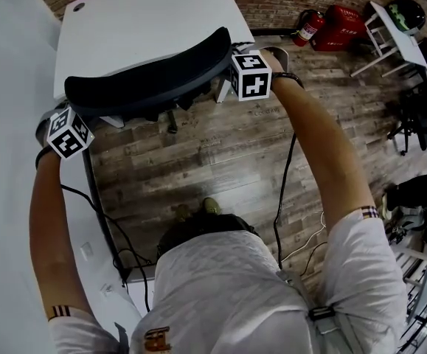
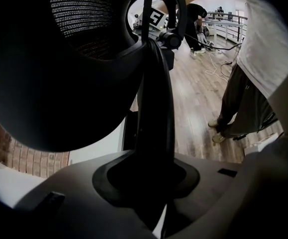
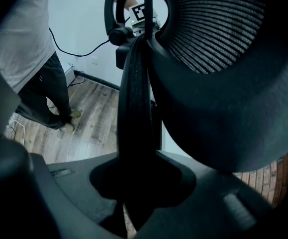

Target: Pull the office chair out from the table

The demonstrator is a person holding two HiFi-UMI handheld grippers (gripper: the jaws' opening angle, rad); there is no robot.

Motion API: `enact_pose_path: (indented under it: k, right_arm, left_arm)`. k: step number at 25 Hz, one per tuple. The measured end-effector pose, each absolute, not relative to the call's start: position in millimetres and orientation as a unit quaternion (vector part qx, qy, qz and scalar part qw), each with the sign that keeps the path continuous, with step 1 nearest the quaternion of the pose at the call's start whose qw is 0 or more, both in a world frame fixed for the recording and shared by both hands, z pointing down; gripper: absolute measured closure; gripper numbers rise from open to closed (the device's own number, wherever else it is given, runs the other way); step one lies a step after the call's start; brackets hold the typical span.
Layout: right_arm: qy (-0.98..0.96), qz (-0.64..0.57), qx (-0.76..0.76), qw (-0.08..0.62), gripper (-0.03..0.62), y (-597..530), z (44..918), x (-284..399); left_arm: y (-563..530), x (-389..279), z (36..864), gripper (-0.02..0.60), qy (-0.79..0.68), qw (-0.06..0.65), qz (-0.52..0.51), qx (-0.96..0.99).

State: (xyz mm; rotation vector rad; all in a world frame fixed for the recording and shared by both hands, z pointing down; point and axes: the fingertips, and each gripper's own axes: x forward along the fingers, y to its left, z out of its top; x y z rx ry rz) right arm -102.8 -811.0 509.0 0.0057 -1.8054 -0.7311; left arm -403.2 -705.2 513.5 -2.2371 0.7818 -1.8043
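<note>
Chair (image 1: 147,80) at table (image 1: 147,21); fire ext. (image 1: 310,26) well apart.

Head view: office chair (image 1: 150,80) seat hidden under table (image 1: 147,21) edge, table's far edge cropped. Backrest (image 2: 44,83) cropped in both gripper views.

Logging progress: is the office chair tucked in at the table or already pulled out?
Tucked in: in the head view the office chair stands with its backrest right at the edge of the white table, its seat out of sight below.

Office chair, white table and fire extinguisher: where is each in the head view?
office chair (image 1: 150,74), head view, top of its black backrest.
white table (image 1: 147,21), head view, bare tabletop.
fire extinguisher (image 1: 310,26), head view, red body.
</note>
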Motion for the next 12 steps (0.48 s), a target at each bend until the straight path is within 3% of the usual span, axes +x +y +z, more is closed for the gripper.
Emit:
enact_pose_path:
  k: [12]
  right_arm:
    - [-0.765, -0.313, 0.003, 0.562, 0.499, -748.3, 508.8, -67.9]
  left_arm:
    - [-643.5, -373.6, 516.1, 0.476, 0.255, 0.079, -0.611, -0.745]
